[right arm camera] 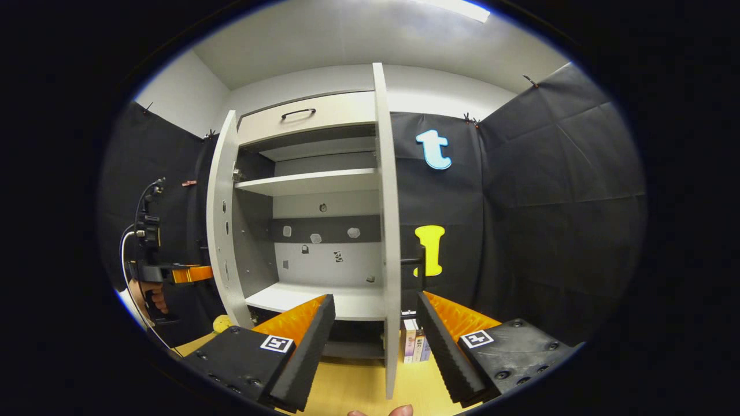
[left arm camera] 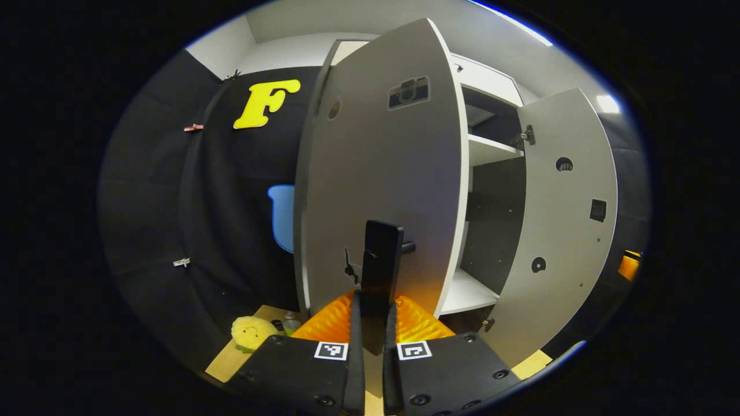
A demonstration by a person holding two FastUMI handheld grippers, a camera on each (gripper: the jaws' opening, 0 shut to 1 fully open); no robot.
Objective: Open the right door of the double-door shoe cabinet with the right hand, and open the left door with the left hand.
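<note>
The grey shoe cabinet [right arm camera: 312, 182] stands with both doors swung out. In the left gripper view, the left door [left arm camera: 381, 173] is right ahead and its upright black handle [left arm camera: 381, 254] runs down between my fingers; the left gripper [left arm camera: 373, 303] is shut on it. Farther right in that view hangs the right door [left arm camera: 569, 225], wide open. In the right gripper view, that door shows edge-on [right arm camera: 387, 231], and the right gripper [right arm camera: 374, 300] is open with one finger on each side of the edge, not touching it. The door's black handle [right arm camera: 415, 263] sticks out to the right. The left door [right arm camera: 221, 231] is at the left.
A hand holds the other gripper [right arm camera: 167, 273] beside the left door. A yellow plush toy [left arm camera: 251, 332] and a small bottle [left arm camera: 291, 322] lie on the wooden surface [left arm camera: 228, 361]. Several books [right arm camera: 416, 345] stand behind the right door. A drawer [right arm camera: 300, 118] tops the bare shelves.
</note>
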